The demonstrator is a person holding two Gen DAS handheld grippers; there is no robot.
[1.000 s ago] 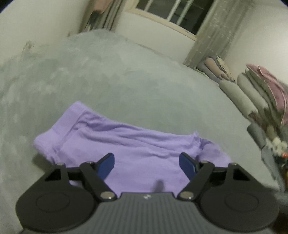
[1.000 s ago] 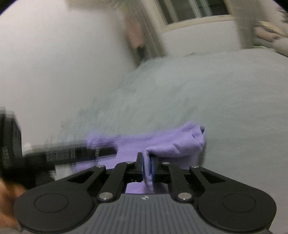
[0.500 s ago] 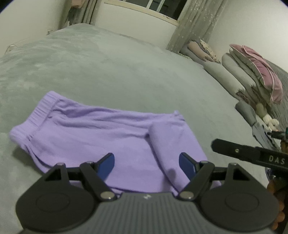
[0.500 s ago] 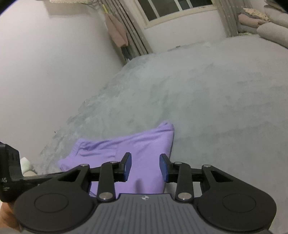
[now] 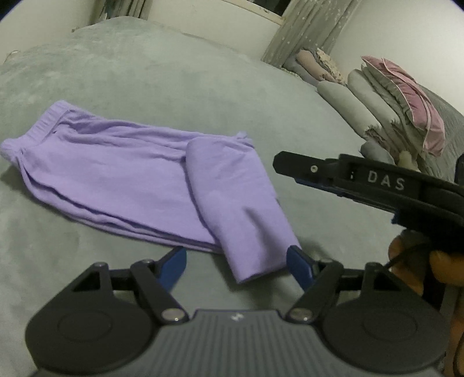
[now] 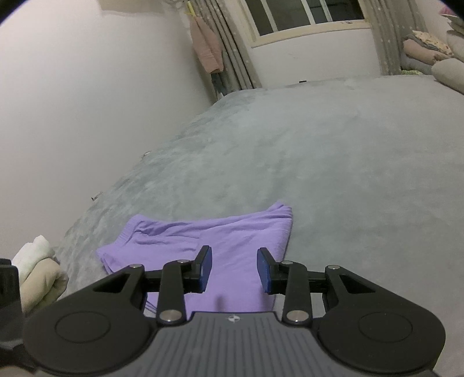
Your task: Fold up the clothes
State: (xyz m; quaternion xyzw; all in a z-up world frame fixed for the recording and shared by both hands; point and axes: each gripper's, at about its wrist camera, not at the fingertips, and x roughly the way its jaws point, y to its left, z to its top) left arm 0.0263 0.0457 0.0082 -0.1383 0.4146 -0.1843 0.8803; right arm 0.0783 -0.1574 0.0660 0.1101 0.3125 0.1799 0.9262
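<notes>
Grey bed cover (image 5: 162,75) fills the room's foreground, and purple shorts (image 5: 116,174) are laid flat on it with one end folded over. A fold seems just finished; next, the loose end near the left tongs (image 5: 235,261) should be pinched, their jaws closing on nothing yet. The right tongs (image 6: 234,268) are released, empty. "DAS" is read on them.

Plain lilac trousers (image 5: 121,177) lie on a grey-green plush blanket (image 5: 179,87). Both grippers, the left (image 5: 235,262) and the right (image 6: 234,268), are matt black with blue pads. At two o'clock in the left view, grey pillows (image 5: 356,107) carry a dusty-pink one (image 5: 411,95) with pale piping. Speckled grey curtains (image 5: 307,26) hang at twelve. Cream and white folded cloths (image 6: 37,269) sit at nine in the right view.
</notes>
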